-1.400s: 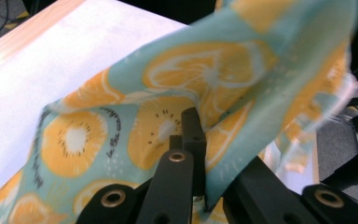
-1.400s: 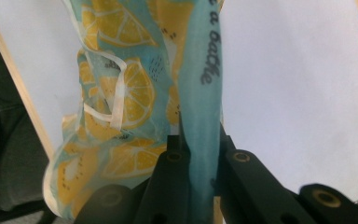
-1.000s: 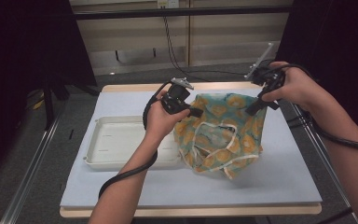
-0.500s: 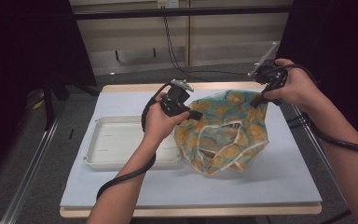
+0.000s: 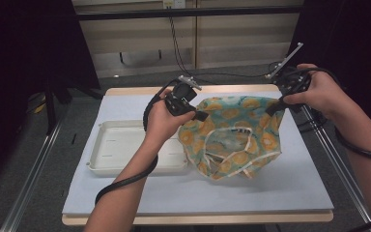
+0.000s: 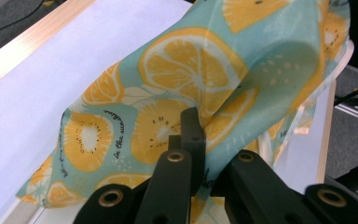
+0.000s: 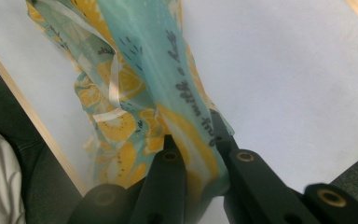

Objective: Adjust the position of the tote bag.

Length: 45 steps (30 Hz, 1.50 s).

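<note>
Both grippers hold a citrus-print cloth [image 5: 234, 137] up off the white mat [image 5: 290, 188], stretched between them by its top edge. The left gripper [image 5: 199, 116] pinches the cloth's left upper corner, its jaws pressed together on a fold of fabric, as the left gripper view [image 6: 193, 140] confirms. The right gripper [image 5: 274, 108] has just been closing and now clamps the right upper corner; in the right gripper view [image 7: 200, 140] a strip of the cloth with printed lettering runs between the jaws. The cloth's top edge hangs fairly taut from one gripper to the other, while the lower part sags and appears to rest on the mat, its white trim [image 5: 241, 169] looping across the front; whether the bottom hem lies flat is hard to tell. A white tray [image 5: 111, 166] sits on the mat to the left, its right edge just beside or under the cloth's lower left. To the right of the cloth and in front of it the mat is bare up to the table's wooden edge [image 5: 198, 218].
</note>
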Available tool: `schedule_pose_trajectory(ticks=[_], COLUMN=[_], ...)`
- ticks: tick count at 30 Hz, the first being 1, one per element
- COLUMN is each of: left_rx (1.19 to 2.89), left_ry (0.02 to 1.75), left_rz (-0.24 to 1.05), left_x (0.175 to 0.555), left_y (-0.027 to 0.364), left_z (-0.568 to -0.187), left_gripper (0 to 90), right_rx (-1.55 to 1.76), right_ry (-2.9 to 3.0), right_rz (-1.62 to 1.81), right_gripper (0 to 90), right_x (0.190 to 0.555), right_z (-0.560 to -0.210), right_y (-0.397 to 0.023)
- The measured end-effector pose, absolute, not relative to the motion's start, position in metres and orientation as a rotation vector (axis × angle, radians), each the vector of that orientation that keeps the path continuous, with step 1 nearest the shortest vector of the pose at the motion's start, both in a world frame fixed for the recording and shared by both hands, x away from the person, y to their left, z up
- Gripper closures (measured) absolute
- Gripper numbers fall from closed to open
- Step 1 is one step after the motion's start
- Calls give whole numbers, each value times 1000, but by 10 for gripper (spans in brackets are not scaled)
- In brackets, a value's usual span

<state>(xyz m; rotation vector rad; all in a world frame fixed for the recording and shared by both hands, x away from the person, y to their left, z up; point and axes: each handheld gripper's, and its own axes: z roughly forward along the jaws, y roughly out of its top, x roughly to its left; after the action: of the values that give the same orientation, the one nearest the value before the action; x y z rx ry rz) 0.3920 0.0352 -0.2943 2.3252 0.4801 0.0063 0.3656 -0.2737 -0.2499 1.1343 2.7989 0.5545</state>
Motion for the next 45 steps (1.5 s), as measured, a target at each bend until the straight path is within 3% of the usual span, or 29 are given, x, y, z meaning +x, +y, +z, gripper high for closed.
schedule_pose_trajectory(ticks=[33,45], left_rx=[2225,2128], left_ry=[501,578], left_rz=[-35,-37], left_x=[403,425], left_y=[54,49], left_z=[-244,-241], left_gripper=[890,891], right_rx=[1166,1153], right_ry=[2738,2737], right_rz=[774,817], right_gripper=[877,883], right_x=[365,369], right_z=[-217,-214], right_y=[-275,-274])
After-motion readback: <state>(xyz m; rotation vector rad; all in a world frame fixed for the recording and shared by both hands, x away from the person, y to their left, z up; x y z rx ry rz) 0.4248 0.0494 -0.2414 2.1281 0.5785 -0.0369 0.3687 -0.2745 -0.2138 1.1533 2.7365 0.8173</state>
